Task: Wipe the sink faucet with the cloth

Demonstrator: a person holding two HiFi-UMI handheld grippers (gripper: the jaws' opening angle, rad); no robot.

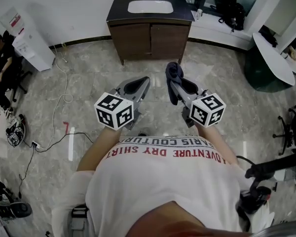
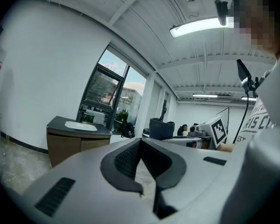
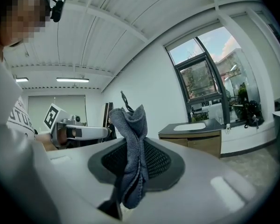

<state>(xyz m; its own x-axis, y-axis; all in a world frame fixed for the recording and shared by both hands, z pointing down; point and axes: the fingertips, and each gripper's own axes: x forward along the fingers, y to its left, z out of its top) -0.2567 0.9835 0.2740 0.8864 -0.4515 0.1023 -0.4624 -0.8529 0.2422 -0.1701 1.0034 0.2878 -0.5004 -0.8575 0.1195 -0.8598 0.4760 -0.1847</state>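
Grey cloth [image 3: 130, 125] pinched between right gripper [image 1: 175, 85] jaws; left gripper [image 2: 140, 141] jaws closed on nothing

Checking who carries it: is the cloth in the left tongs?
No, the right tongs grip the cloth; the left tongs hold nothing.

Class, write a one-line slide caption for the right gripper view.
Right tool shut on a grey-blue cloth, with the sink cabinet across the room by the window.
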